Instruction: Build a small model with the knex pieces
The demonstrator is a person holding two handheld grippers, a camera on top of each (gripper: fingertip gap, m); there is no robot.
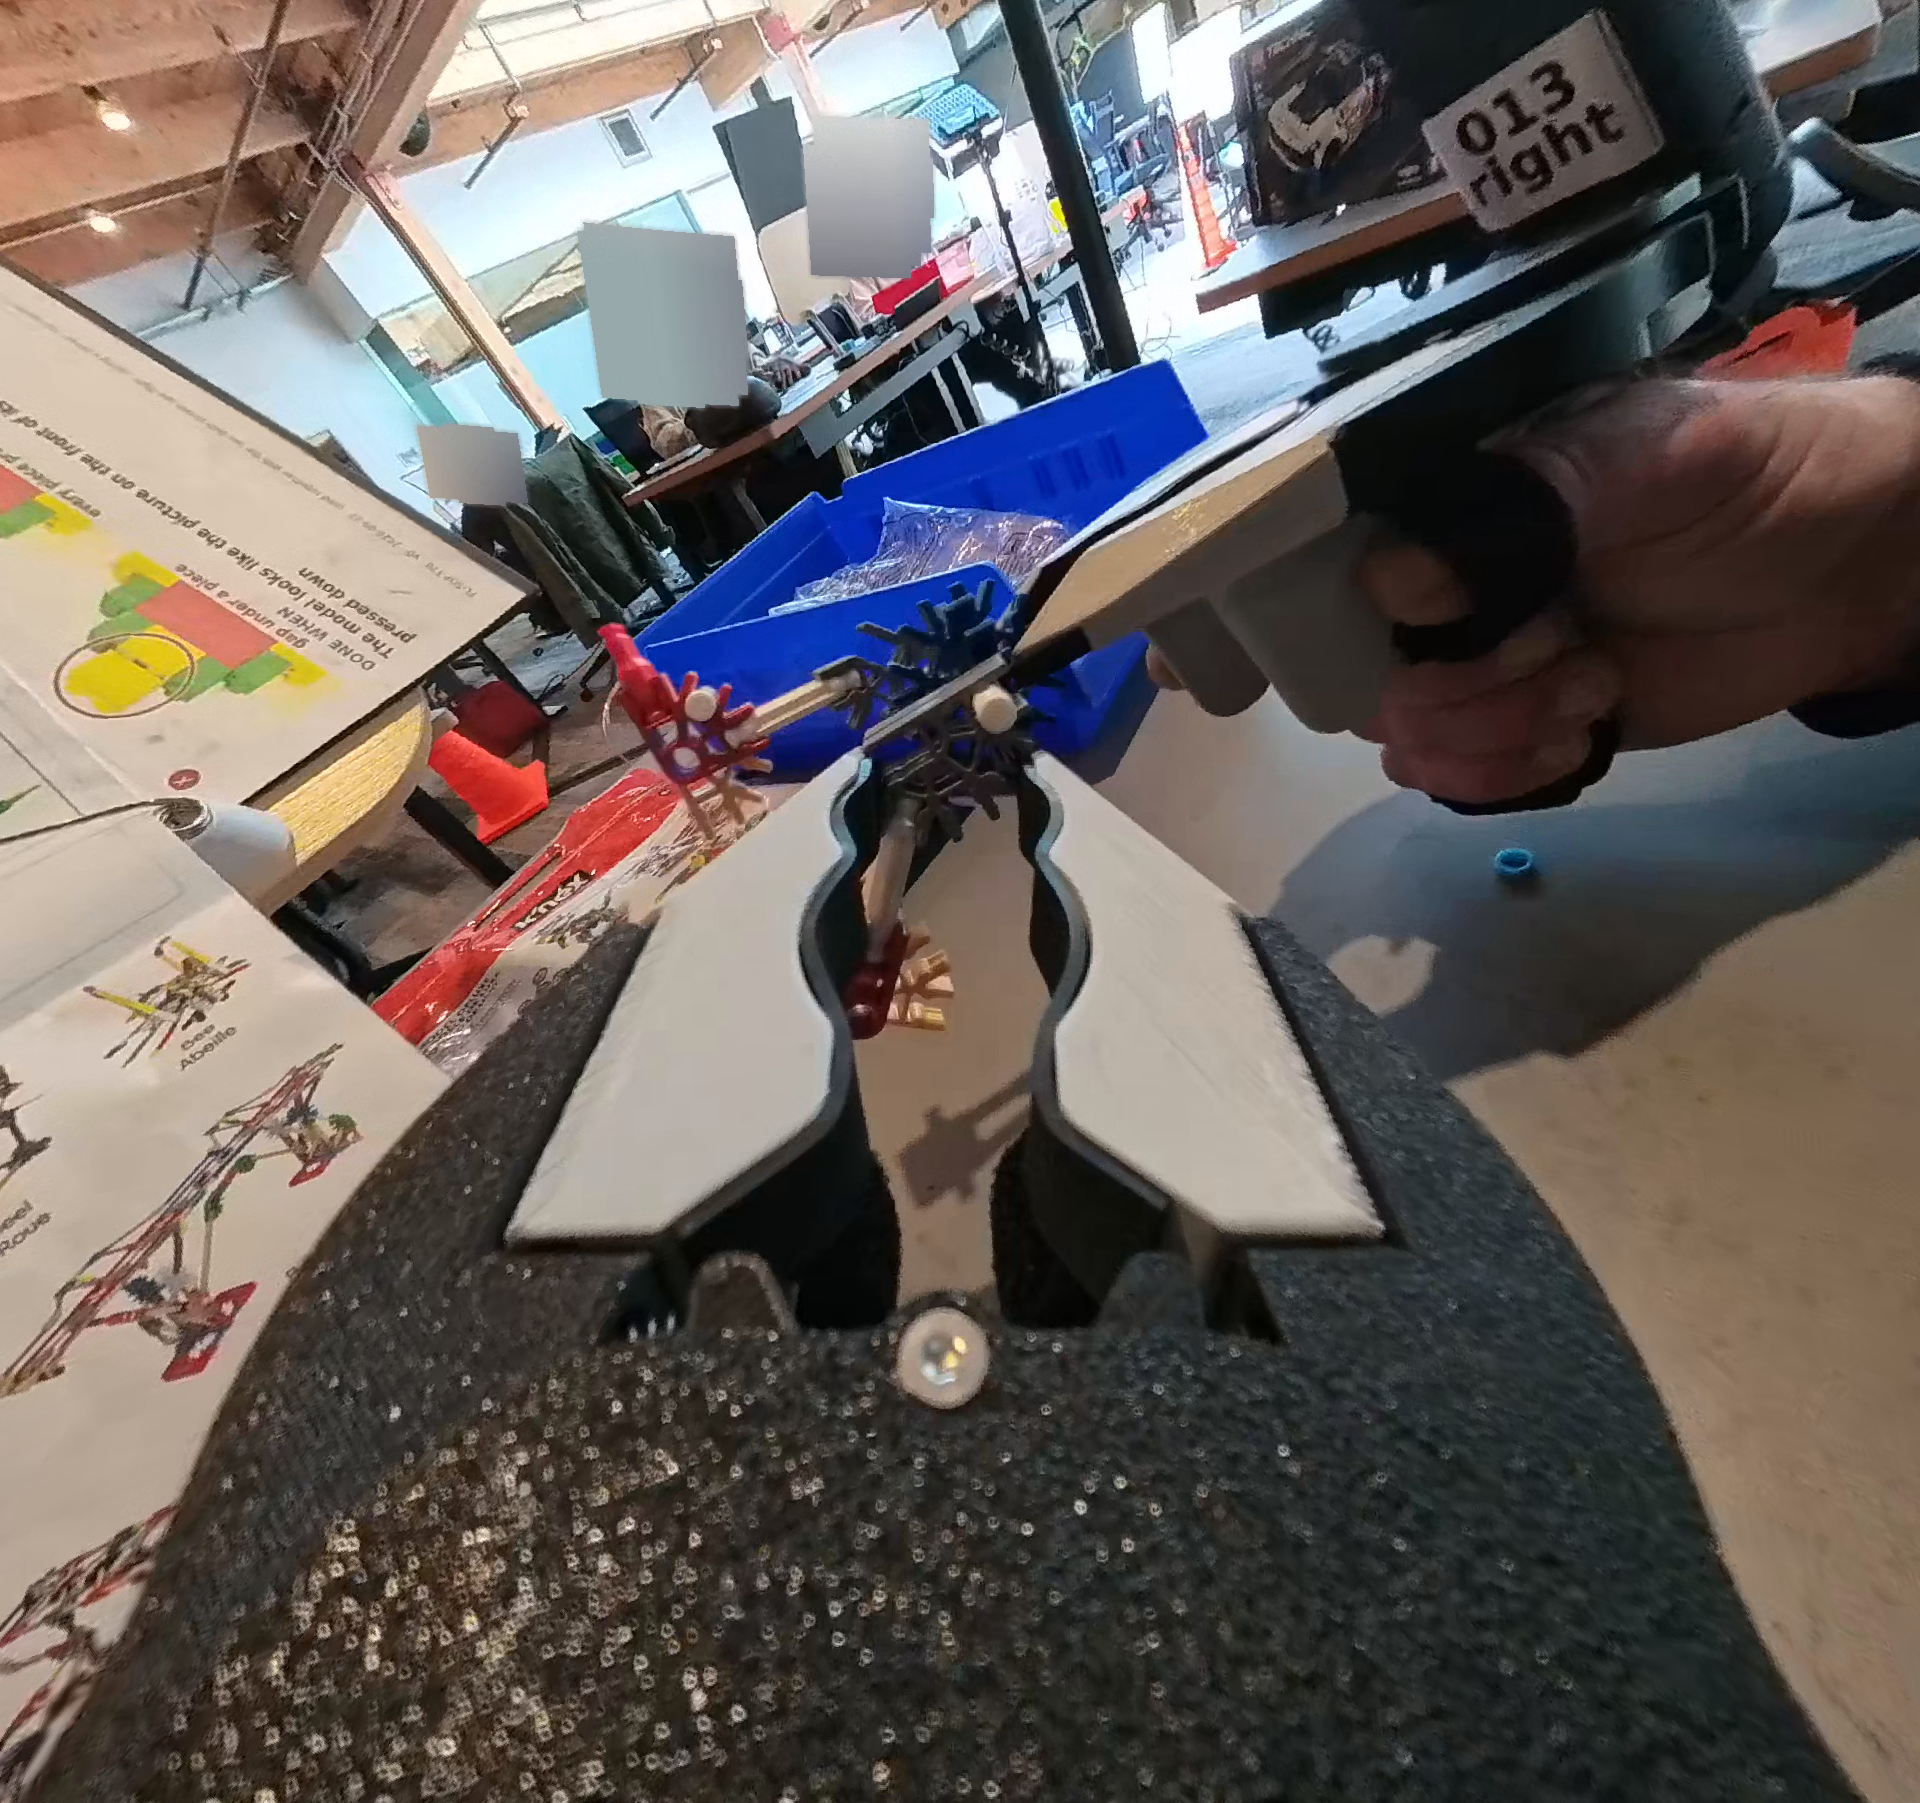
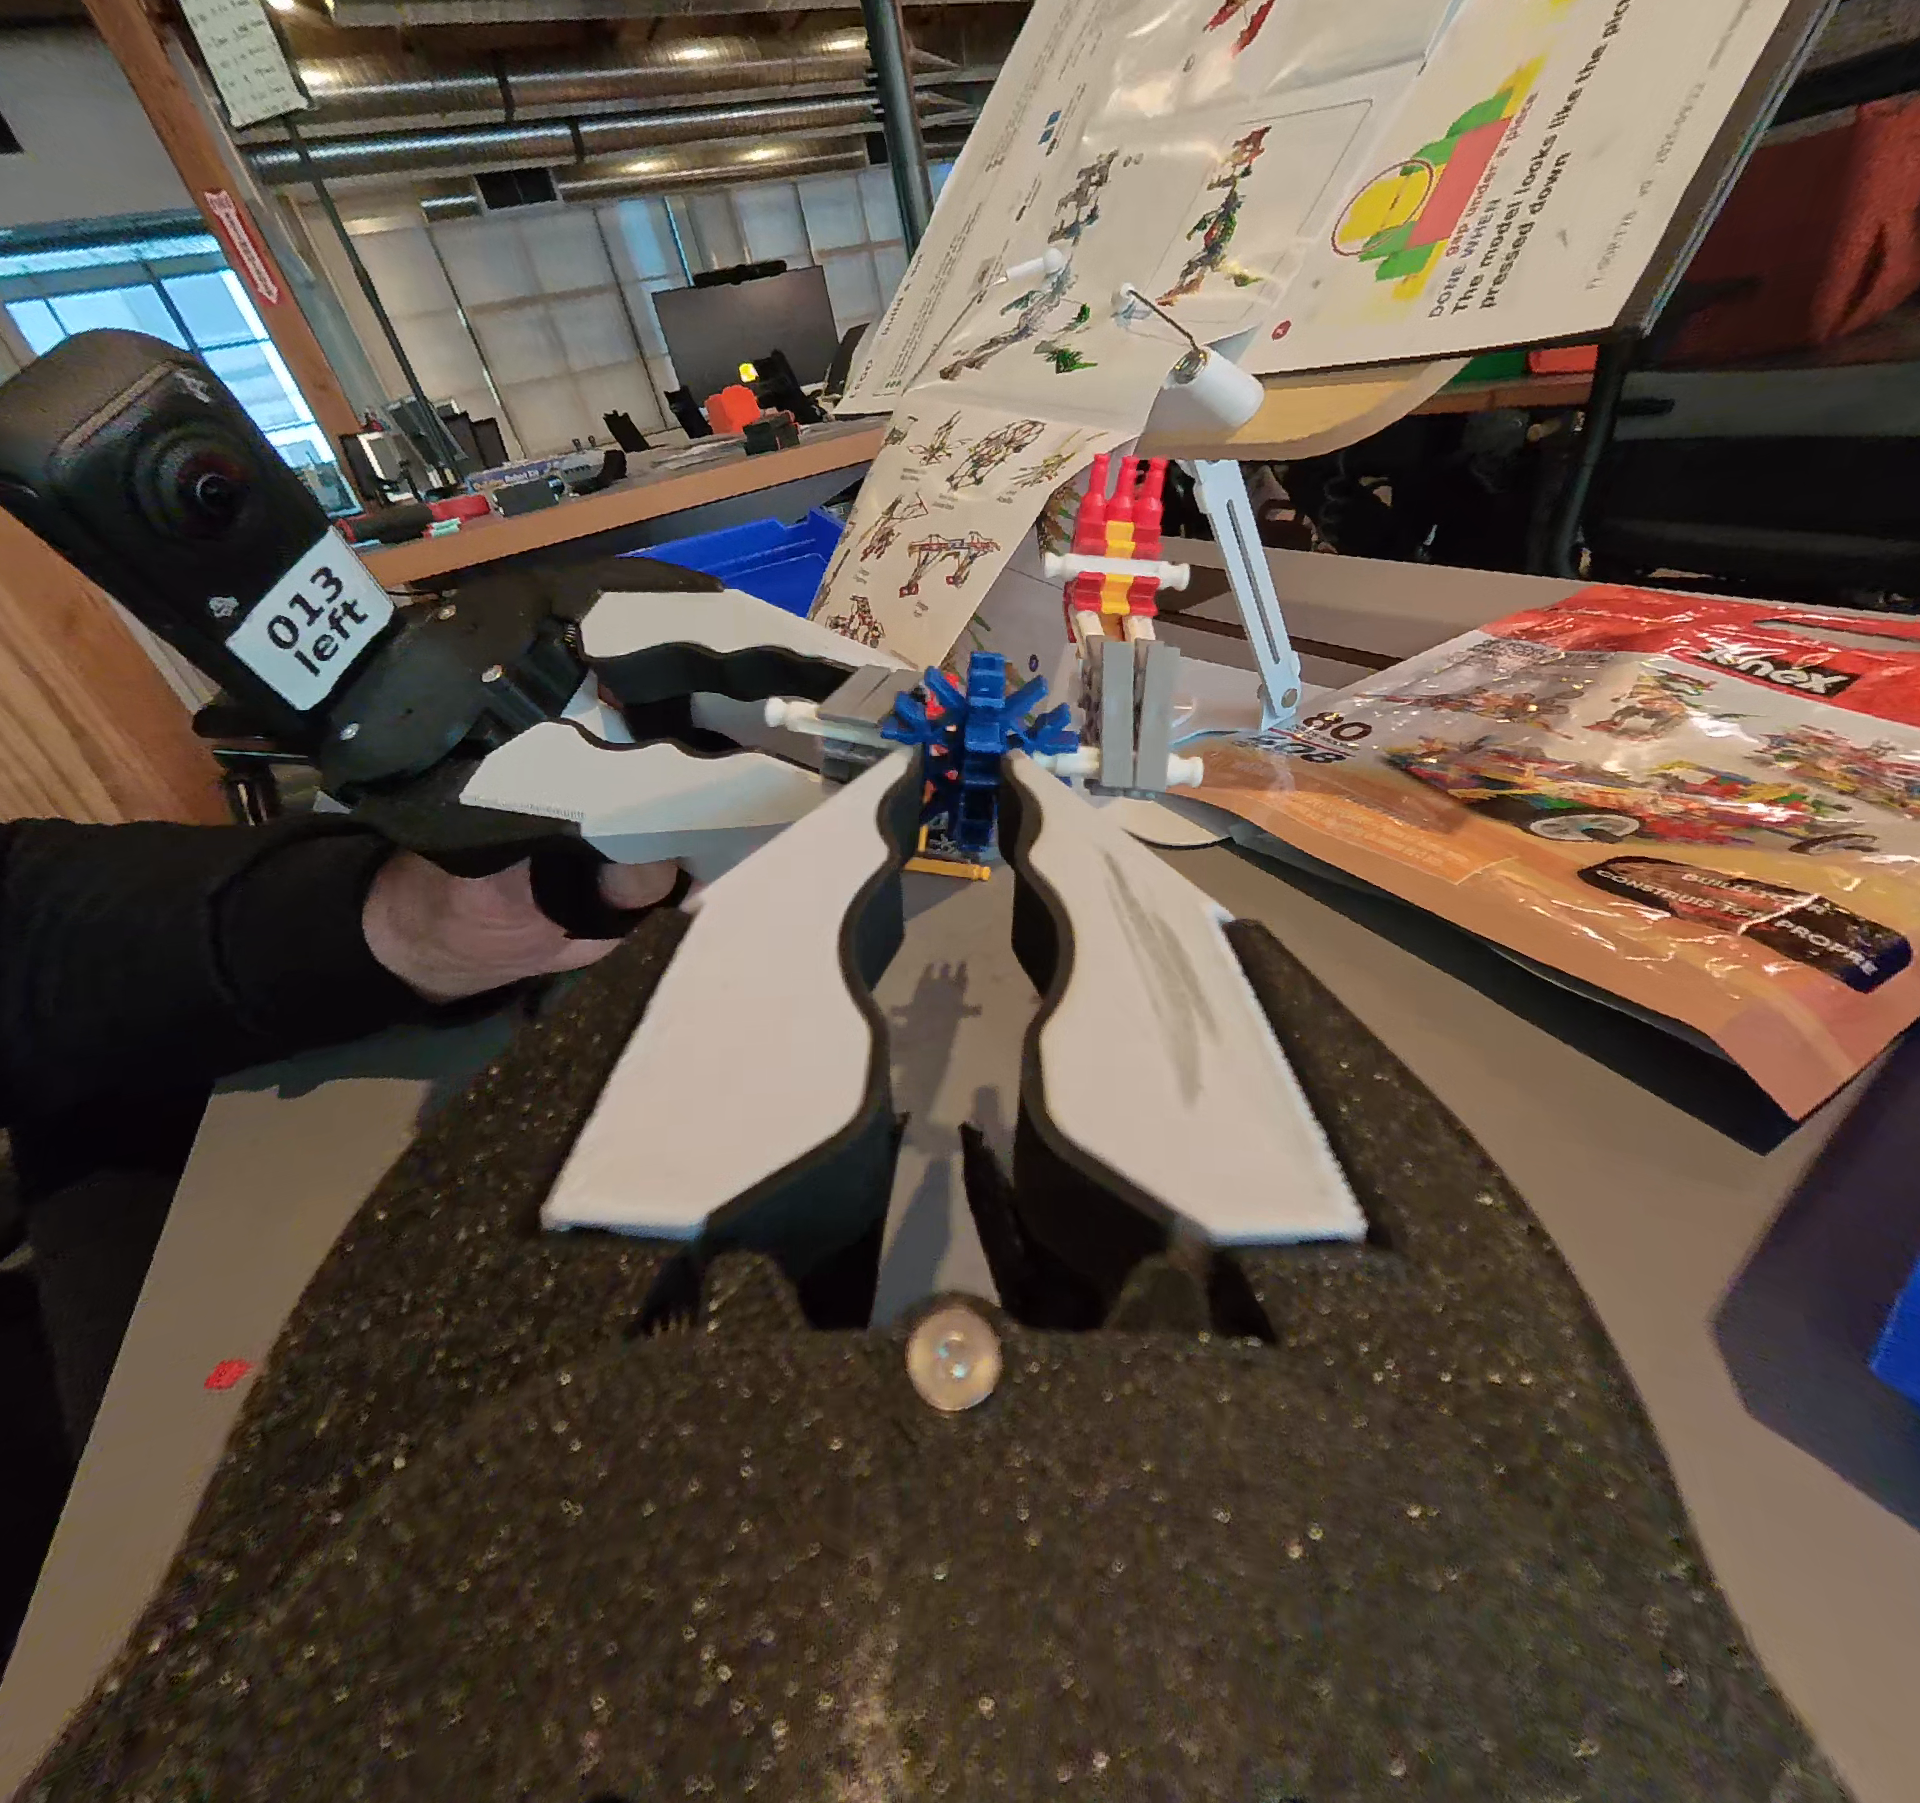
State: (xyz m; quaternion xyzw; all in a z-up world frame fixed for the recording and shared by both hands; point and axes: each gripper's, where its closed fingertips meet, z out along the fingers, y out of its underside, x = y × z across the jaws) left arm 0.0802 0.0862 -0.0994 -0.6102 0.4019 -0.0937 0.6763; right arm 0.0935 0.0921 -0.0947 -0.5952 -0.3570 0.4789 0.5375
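Note:
Both grippers hold one small rod-and-connector toy model above the grey table (image 1: 1558, 1234). My left gripper (image 1: 951, 766) is shut on its dark grey snowflake connector (image 1: 951, 779). A rod hangs below it, ending in red and tan connectors (image 1: 899, 990). A red connector (image 1: 675, 714) sticks out to the left. The right gripper (image 1: 1023, 652) comes in from the right, shut on the blue connector cluster (image 1: 951, 626). In the right wrist view my right gripper (image 2: 961, 766) is shut on the blue cluster (image 2: 977, 719). The left gripper (image 2: 852, 704) grips from the left. Grey connectors (image 2: 1127, 714) and a red-yellow stack (image 2: 1117, 548) stand at the model's right.
Blue bins (image 1: 935, 527) with bagged parts sit behind the model. An instruction sheet on a white stand (image 1: 208, 610) is at the left. A printed toy bag (image 2: 1558, 797) lies at the right. A small blue ring (image 1: 1514, 862) and a yellow rod (image 2: 945, 872) lie on the table. My left and right fingertips are right by each other.

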